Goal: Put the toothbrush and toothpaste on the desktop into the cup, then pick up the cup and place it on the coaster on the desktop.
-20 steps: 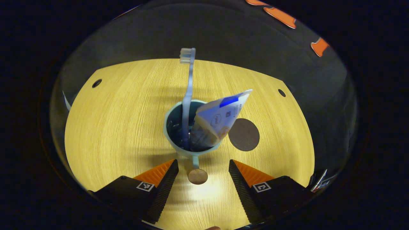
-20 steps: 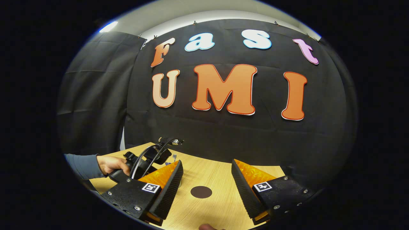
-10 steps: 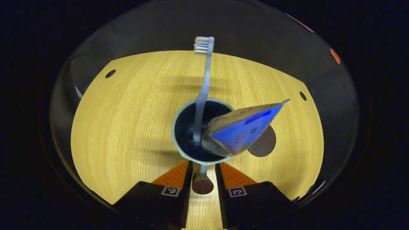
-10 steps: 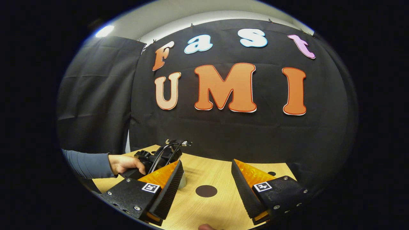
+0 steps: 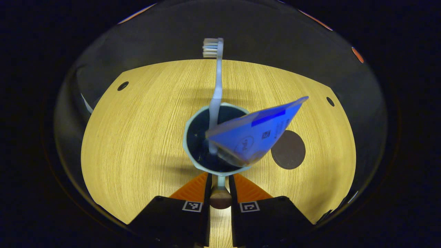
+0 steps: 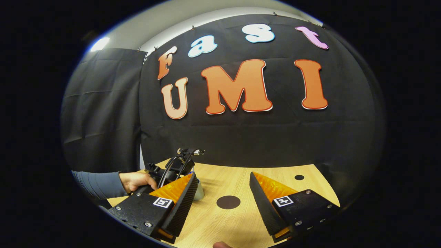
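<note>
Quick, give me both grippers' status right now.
Left gripper: closed on the cup's handle, cup holding toothbrush and toothpaste.
Right gripper: open, holding nothing.

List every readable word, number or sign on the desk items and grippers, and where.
Toothpaste tube: print too blurred to read.
Left gripper: square pattern tags, no words.
Right gripper: square pattern tags, no words.
No text seen: cup, toothbrush.

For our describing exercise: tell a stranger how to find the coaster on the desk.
Start at the light wooden desktop and find the pale blue cup holding a toothbrush and toothpaste tube. Just right of it lies the coaster: a flat, dark brown disc, the only round mat there.
</note>
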A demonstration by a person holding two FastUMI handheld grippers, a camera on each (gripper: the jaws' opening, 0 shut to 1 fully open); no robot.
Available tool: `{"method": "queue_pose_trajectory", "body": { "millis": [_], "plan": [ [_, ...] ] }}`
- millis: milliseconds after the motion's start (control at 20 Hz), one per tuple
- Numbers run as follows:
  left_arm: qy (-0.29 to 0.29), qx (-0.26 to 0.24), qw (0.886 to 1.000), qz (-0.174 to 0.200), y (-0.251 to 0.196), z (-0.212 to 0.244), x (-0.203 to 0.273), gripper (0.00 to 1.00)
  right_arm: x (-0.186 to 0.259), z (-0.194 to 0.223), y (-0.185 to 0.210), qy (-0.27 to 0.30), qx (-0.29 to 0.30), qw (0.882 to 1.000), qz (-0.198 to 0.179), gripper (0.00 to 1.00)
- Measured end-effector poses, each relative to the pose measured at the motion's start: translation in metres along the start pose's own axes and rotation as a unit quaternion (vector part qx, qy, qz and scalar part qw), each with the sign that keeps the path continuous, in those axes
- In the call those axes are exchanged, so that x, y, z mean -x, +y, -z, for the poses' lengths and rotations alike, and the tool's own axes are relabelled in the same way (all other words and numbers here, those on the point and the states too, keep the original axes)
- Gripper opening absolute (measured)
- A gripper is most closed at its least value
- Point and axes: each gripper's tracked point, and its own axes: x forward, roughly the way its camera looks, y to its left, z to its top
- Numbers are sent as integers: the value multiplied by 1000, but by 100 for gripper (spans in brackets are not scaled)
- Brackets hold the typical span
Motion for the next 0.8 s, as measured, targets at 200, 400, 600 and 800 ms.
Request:
{"method": "queue_pose_trajectory", "body": {
  "millis": [200, 400, 600, 800],
  "plan": [
    [-10, 1, 1000, 10, -8, -26, -4, 24, 3, 0, -5, 0, -4, 1000, 9, 91],
    [-24, -6, 999, 22, -23, -63, -5, 25, 9, 2, -9, 0, -6, 1000, 17, 91],
    [-39, -21, 999, 31, -49, -84, 14, 24, 16, 1, -15, -2, -10, 1000, 24, 91],
    [-45, -42, 997, 43, -107, -87, 19, 24, 28, -1, -31, -6, -6, 999, 42, 91]
  ]
}}
